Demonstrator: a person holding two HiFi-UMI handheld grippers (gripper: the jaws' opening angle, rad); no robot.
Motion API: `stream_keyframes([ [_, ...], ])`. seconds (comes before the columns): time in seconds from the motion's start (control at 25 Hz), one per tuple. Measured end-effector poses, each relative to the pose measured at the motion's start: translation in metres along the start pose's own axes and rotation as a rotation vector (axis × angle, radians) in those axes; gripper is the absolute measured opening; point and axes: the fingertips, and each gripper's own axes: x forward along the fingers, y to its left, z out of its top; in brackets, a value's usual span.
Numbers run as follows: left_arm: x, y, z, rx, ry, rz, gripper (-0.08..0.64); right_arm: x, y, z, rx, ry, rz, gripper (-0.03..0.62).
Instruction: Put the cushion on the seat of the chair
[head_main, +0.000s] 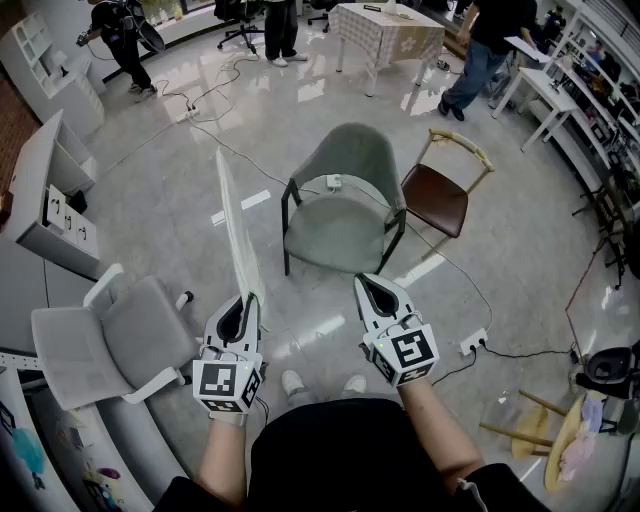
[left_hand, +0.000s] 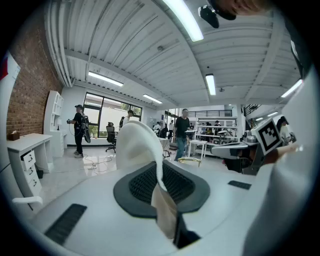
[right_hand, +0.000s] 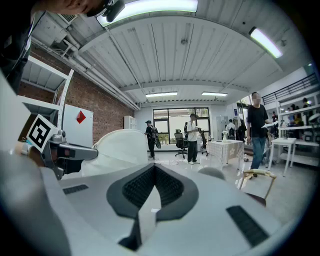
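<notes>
The left gripper (head_main: 246, 302) is clenched on the lower edge of the white cushion (head_main: 238, 235). The fabric is pinched between its black pads (left_hand: 142, 182), and the cushion rises upright and edge-on past their tips, bulging above them in the left gripper view. The right gripper (head_main: 364, 286) has its jaws closed together on nothing, to the right of the cushion and clear of it. The cushion hangs in the air short of the grey-green armchair (head_main: 345, 160), whose seat (head_main: 335, 235) lies on beyond both grippers' tips.
</notes>
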Motion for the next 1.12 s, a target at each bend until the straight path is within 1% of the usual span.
stream_keyframes([
  [0.24,0.008,0.014,0.009,0.006,-0.019,-0.047,0.043,0.016,0.010,0.002,-0.015,-0.011,-0.013,0.006],
  [0.4,0.010,0.026,0.010,0.026,-0.022,-0.075,0.043,0.026,0.019,0.004,-0.021,-0.021,-0.028,0.006],
  [0.56,0.013,0.036,0.010,0.050,-0.020,-0.106,0.043,0.037,0.027,0.011,-0.002,-0.045,-0.041,0.008],
  [0.8,0.016,0.055,0.006,0.062,-0.006,-0.145,0.043,0.047,0.035,0.014,-0.015,-0.052,-0.093,0.008],
  [0.96,0.020,0.061,0.001,0.075,0.010,-0.156,0.043,0.055,0.039,0.009,-0.025,-0.042,-0.099,0.008],
  [1.12,0.026,0.062,-0.001,0.074,0.024,-0.165,0.043,0.065,0.037,0.004,-0.003,-0.031,-0.094,0.008],
])
